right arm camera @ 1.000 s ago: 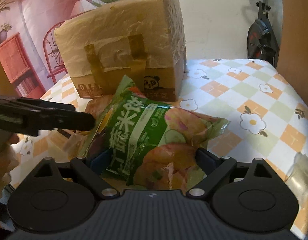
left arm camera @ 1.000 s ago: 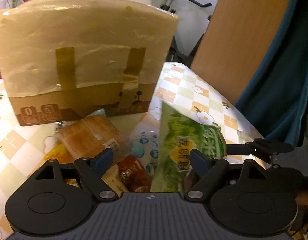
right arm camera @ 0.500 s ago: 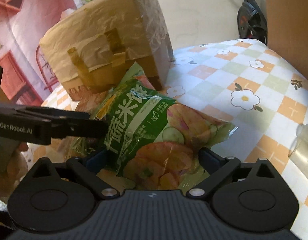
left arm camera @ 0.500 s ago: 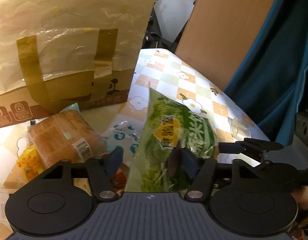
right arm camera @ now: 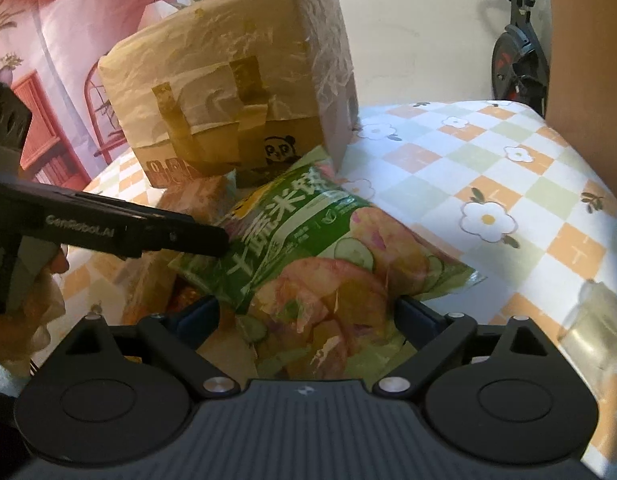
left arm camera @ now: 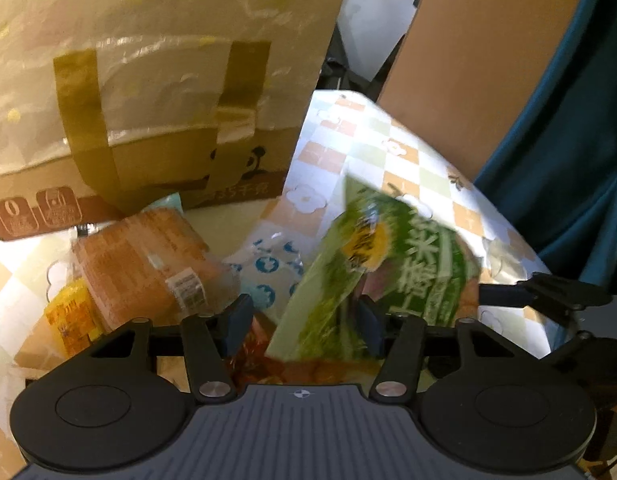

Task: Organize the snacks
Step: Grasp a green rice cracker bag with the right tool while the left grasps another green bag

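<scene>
A green snack bag (right arm camera: 308,256) lies between the fingers of my right gripper (right arm camera: 308,316), whose jaws stand wide on either side of it. The same bag (left arm camera: 380,264) shows blurred in the left wrist view, standing between the fingers of my left gripper (left arm camera: 304,320), which is open. My left gripper's finger (right arm camera: 176,236) reaches the bag's left edge in the right wrist view. A wrapped bread loaf (left arm camera: 144,264), a blue-dotted packet (left arm camera: 268,264), a yellow packet (left arm camera: 68,316) and a red packet (left arm camera: 252,344) lie by the left gripper.
A large cardboard box (left arm camera: 156,92) wrapped in film and tape stands at the back of the checked flower tablecloth (right arm camera: 488,184). A wooden board (left arm camera: 468,60) and a teal curtain (left arm camera: 568,140) stand to the right. An exercise bike (right arm camera: 516,56) is behind the table.
The green bag has tilted and shifted right between my left gripper's fingers, and my left gripper's finger has come closer to the bag's edge. The right gripper has opened wider around the bag.
</scene>
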`<act>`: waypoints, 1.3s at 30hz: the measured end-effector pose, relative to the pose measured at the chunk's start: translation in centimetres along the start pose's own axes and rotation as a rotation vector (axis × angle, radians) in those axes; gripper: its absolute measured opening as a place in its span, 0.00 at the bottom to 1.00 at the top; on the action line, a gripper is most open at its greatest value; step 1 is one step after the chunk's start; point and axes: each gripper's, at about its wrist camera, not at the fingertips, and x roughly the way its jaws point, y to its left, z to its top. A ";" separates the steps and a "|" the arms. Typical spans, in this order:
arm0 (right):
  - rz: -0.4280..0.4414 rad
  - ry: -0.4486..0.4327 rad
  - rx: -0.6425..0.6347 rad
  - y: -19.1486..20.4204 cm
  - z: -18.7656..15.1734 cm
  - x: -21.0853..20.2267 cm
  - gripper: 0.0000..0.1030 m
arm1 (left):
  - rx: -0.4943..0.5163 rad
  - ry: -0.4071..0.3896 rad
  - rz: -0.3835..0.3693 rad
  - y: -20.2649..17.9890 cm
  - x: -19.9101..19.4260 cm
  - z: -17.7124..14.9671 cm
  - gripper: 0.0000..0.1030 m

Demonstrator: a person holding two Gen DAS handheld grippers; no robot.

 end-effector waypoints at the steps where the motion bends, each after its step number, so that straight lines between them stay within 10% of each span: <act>1: -0.005 0.000 0.004 -0.2 -0.1 -0.1 0.93 | -0.004 0.003 -0.003 0.2 0.1 0.0 0.56; 15: -0.036 -0.035 0.055 -1.9 0.3 -2.8 0.93 | 0.037 -0.059 -0.071 -0.3 -0.4 2.2 0.64; 26: 0.076 0.016 0.303 -5.2 -1.6 -0.1 0.93 | -0.014 0.056 -0.181 -0.1 4.5 3.0 0.71; 39: 0.024 -0.044 0.255 -4.3 -0.4 -0.6 0.63 | 0.043 0.059 -0.197 -1.0 3.9 2.5 0.72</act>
